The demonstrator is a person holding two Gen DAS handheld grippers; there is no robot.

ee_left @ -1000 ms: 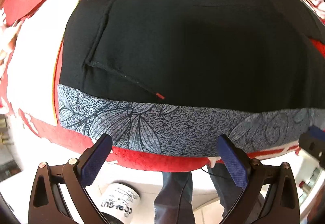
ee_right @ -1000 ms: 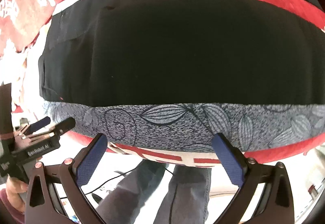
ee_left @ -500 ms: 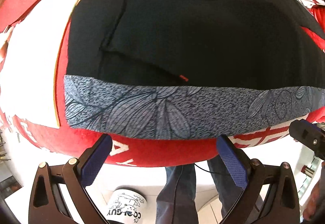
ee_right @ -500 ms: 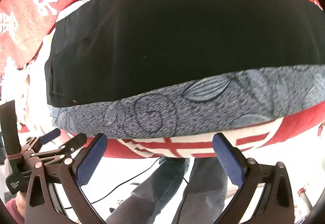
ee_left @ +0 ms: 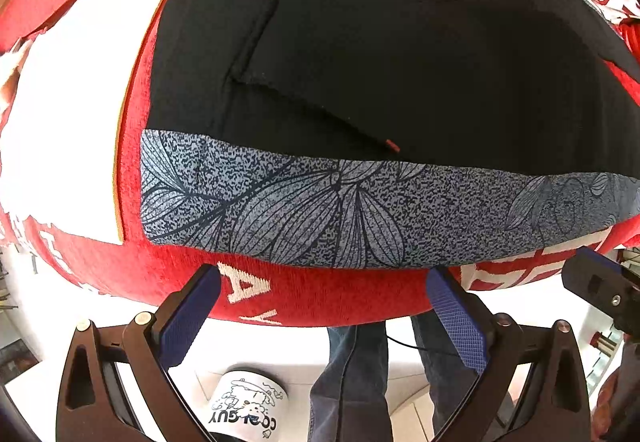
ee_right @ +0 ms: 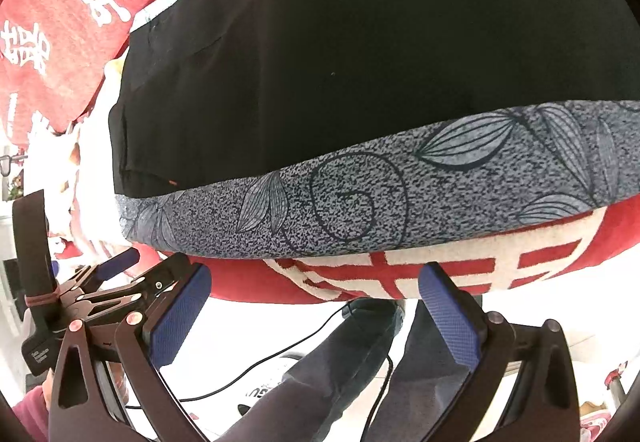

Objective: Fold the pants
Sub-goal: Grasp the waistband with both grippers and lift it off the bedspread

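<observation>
Red plush cloth with white lettering covers the work surface, its front edge curving over pale floor. Both tools hang just off that edge: the left gripper and the right gripper each have blue-padded fingers spread wide, holding nothing. Just beyond them lie the black pants with a grey leaf-printed side band, spread flat, the patterned band running along the near edge and a slanted pocket seam toward the left. A white paper sheet sits beside the pants. Judging by this, the next grasp should take the band at two well-separated points, pinching every layer, then carry both evenly so the fold lands square.
</observation>
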